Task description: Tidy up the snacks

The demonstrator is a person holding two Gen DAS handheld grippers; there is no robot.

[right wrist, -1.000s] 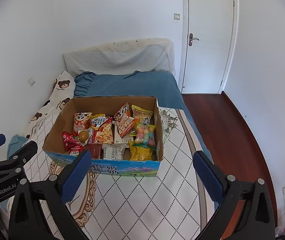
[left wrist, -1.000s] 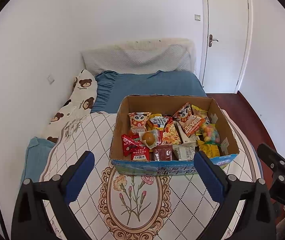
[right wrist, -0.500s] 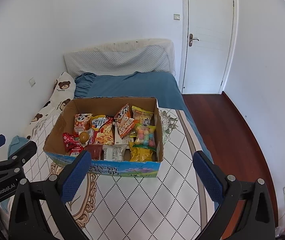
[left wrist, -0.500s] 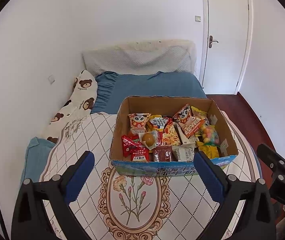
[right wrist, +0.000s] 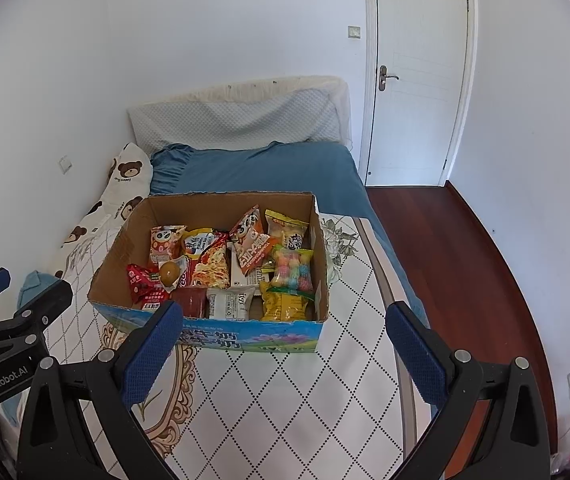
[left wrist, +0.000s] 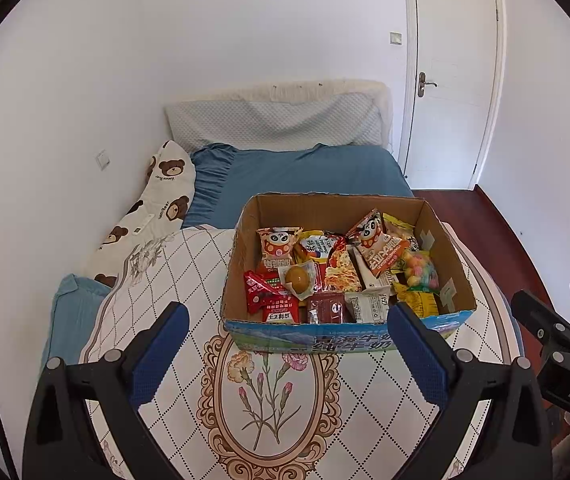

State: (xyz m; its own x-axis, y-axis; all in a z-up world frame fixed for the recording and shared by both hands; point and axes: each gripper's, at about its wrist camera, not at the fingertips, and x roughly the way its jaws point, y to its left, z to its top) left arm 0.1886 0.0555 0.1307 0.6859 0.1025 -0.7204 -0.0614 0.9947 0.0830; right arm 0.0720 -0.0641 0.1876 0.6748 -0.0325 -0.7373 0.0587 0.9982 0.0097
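Note:
An open cardboard box (left wrist: 449, 248) (right wrist: 117, 260) sits on a quilted floral bed cover, filled with several snack packets. Among them are an orange panda bag (left wrist: 279, 248) (right wrist: 165, 242), a round brown egg snack (left wrist: 297, 277) (right wrist: 169, 271), a colourful candy bag (left wrist: 421, 270) (right wrist: 291, 268) and a yellow packet (right wrist: 285, 306). My left gripper (left wrist: 287, 350) hovers open in front of the box's near wall, holding nothing. Over the cover just short of the box's near right corner, my right gripper (right wrist: 285, 350) is likewise open and empty. Each gripper shows at the edge of the other's view.
The bed cover (left wrist: 269, 400) spreads before the box. A bear-print pillow (left wrist: 153, 208) lies along the left wall, blue sheet (left wrist: 305, 172) and padded headboard (left wrist: 277, 120) beyond. Wooden floor (right wrist: 457, 264) and a closed white door (right wrist: 421, 72) are to the right.
Both views have drifted back slightly, so the box sits a little lower and farther. Both grippers stay open and nothing in the box has moved.

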